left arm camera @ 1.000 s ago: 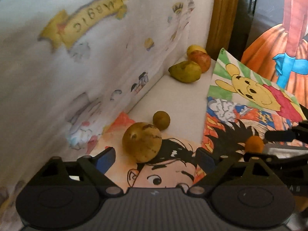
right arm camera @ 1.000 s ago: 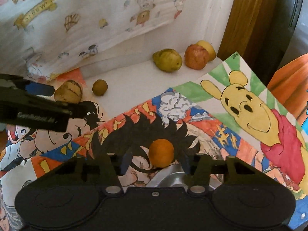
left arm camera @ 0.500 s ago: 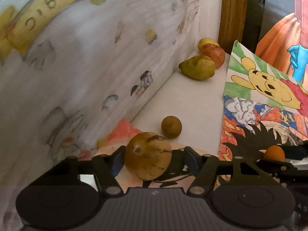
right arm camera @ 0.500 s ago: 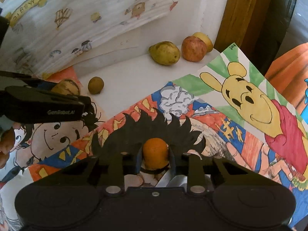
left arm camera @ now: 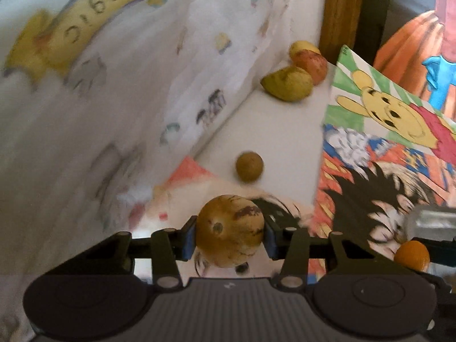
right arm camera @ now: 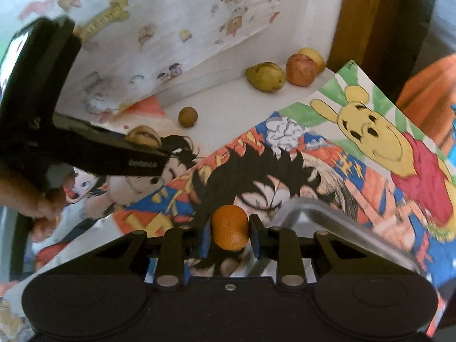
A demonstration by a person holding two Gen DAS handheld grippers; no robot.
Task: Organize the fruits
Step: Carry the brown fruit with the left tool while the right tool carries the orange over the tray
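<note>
Grippers both loaded. Left gripper (left arm camera: 230, 235) has just been closing, and its blue pads now sit against both sides of the brown mottled fruit (left arm camera: 229, 230), a round, tan-yellow fruit with dark blotches. From the right wrist view the same left gripper (right arm camera: 159, 149) reaches in from the left, a hand (right arm camera: 42, 199) wrapped around its handle, with the brown mottled fruit (right arm camera: 144, 139) just peeking above the finger. Right gripper (right arm camera: 229, 236) is clamped narrow on the small orange (right arm camera: 230, 227), pads pressing both sides; that small orange (left arm camera: 411, 255) also shows at the lower right edge of the left wrist view. Metal tray (right arm camera: 327, 219) rim sits just right of the right gripper, lying on the cartoon drawings (right arm camera: 285, 165) that cover the surface. Rest of the fruit is on the bare white surface (right arm camera: 228, 105) farther back: small round brown fruit (right arm camera: 187, 116) alone near the middle, well apart from the back corner group. In that corner, the green-yellow pear (right arm camera: 266, 76) lies just beside the red apple (right arm camera: 301, 69), and the yellow fruit (right arm camera: 313, 56) is tucked behind the apple against the wooden frame (right arm camera: 359, 22). Paper with doodles (right arm camera: 171, 34) hangs along the wall at left. Left wrist view is motion-blurred on that side.
</note>
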